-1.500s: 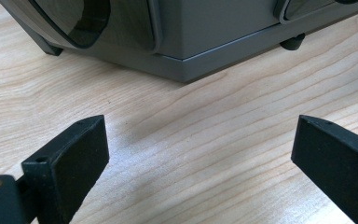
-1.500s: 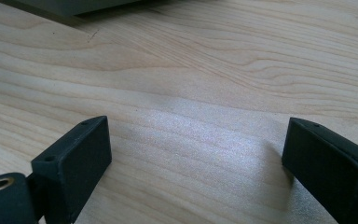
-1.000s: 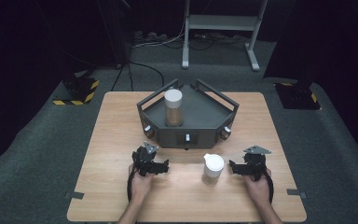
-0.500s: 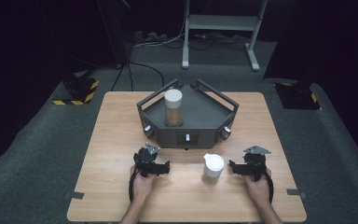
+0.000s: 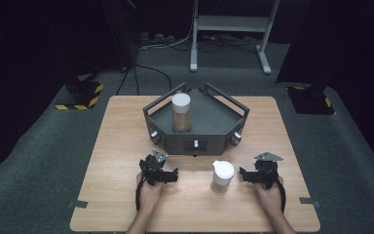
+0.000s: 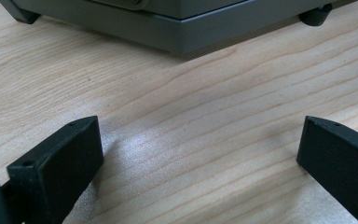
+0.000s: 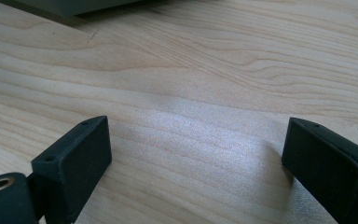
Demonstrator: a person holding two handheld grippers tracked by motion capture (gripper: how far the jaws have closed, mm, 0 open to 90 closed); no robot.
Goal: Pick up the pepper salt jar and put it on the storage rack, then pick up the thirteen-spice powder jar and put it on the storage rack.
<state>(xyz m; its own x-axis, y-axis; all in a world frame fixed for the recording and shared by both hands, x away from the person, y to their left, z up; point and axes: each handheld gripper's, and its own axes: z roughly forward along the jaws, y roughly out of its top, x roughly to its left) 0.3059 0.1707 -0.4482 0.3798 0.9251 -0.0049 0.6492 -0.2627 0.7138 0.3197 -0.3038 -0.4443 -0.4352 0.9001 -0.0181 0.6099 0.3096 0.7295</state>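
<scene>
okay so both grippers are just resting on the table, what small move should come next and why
Probably slide the right gripper toward the white-lidded jar beside it. Its jaws stand open with only bare table between them, and that jar is the nearest loose thing. The left gripper, jaws just opened wider and empty, sits farther off.

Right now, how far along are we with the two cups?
One cup already stands upright on the grey tray. Nothing is in hand: the left gripper, which has just been opening, and the right gripper are both open and empty on the table. Likely left: the lidded cup beside the right gripper.
</scene>
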